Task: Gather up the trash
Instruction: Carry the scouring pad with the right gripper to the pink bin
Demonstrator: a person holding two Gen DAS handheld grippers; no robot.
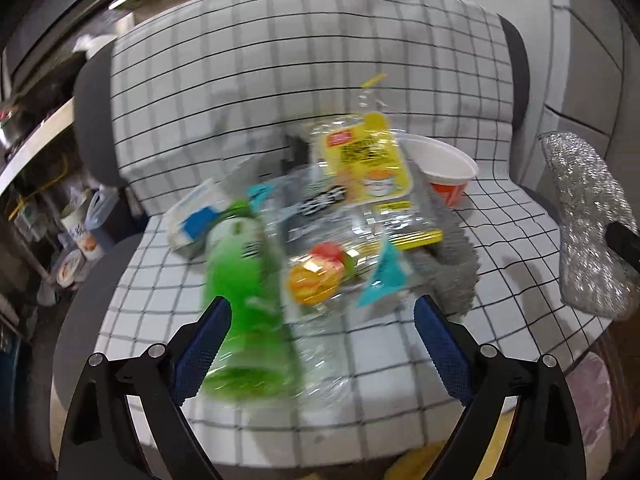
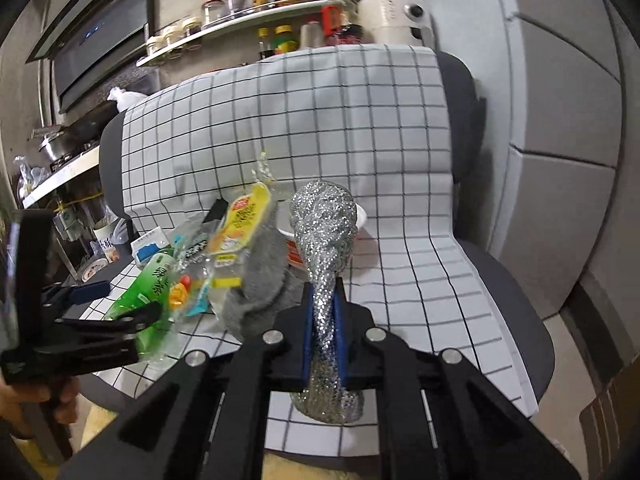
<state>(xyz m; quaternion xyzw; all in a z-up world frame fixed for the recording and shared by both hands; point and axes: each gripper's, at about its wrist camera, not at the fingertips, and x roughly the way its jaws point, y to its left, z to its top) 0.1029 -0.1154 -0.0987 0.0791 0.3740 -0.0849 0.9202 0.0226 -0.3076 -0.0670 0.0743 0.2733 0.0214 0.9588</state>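
Checked chair cover (image 1: pixel 224 80); right tool (image 2: pixel 325 316) pinching glittery pouch (image 2: pixel 324 216); left tool (image 1: pixel 320 344) spread, blurry.

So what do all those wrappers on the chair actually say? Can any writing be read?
Green packet: large Chinese characters down its side, too blurred to read with confidence.
Yellow packet: a red label and dark print, too small and blurred to read.
Clear wrapper: a bold black printed band, smeared by motion, unreadable.
Blue-and-white box: no legible text.
Red cup: no text legible.
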